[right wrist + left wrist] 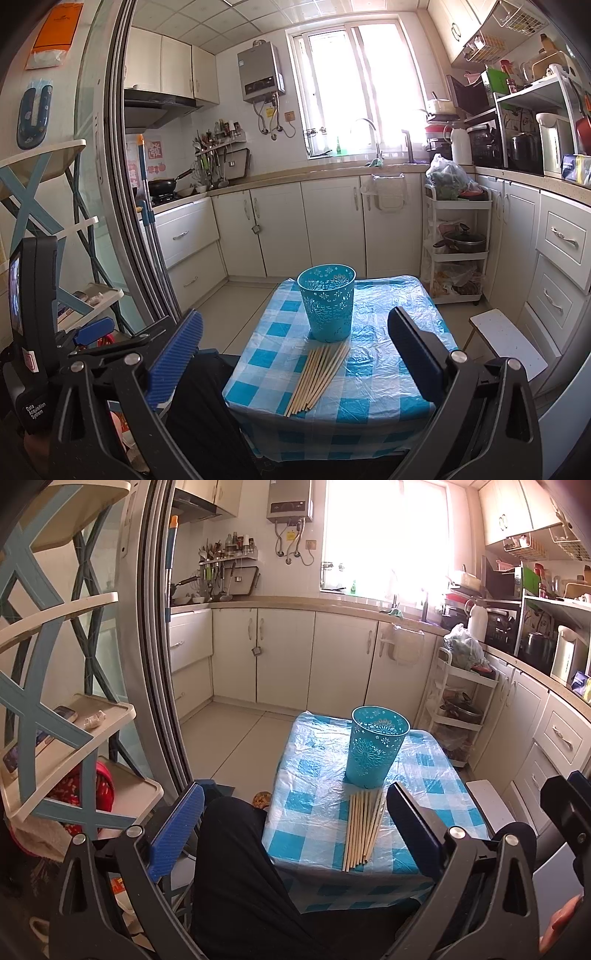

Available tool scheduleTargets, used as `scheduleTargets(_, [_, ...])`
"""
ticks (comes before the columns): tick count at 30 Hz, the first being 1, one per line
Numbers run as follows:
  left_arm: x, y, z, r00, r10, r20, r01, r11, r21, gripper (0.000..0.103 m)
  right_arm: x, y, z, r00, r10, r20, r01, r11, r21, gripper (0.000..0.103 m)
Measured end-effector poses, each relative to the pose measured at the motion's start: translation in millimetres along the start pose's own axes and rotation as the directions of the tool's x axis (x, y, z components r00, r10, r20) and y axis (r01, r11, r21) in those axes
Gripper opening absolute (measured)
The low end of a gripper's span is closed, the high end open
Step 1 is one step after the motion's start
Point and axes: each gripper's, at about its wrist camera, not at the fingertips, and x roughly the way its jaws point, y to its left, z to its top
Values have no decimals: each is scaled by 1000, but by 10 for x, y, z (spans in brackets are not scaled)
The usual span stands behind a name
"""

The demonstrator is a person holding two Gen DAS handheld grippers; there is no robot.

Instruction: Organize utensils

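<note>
Small tabletop (384,373) under a blue-checked plastic cover, seen from both wrists. A bundle of chopsticks (317,376) lies flat near the front edge, tips fanned toward a teal perforated cup (327,302) that stands upright just beyond them, at 12 o'clock from the bundle; whether the tips touch its base cannot be told. The left gripper (295,830) and right gripper (295,354) both hover short of the tabletop with fingers released wide and nothing between them.

Likely hazards, judged from this layout:
- The sticks lie tight together and flat, so a pinch may lift several at once or skid off the slick cover and scatter them.
- Their near ends sit close to the 6 o'clock edge; a nudge could roll some off onto the person's dark-clothed lap (240,867).
- The cup looks light and tall, and a stick entering at a slant, or a finger brushing its rim, may tip it.
- The loose cover may bunch and drag the cup with it.
</note>
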Motion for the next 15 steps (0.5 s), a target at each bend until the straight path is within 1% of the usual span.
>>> scheduleTargets(6, [-4,3,-4,1000,-1,3,1,1000,0,95,-26,-80,-43,1000,1,1,-1,1000,-2,96])
scheduleTargets(8, [2,-1,0,1000,0,0,0,1000,1,95,31,-23,-29,1000,1,2,-1,1000,-3,96])
scheduleTargets(9, [2,2,-1,1000,0,0,0,1000,1,95,-14,13,-11,1000,1,1,-1,1000,-3,96])
scheduleTargets(15, [1,-5,-1,1000,0,1,0,1000,1,95,-20,5,-12,1000,1,4,-1,1000,-2,96])
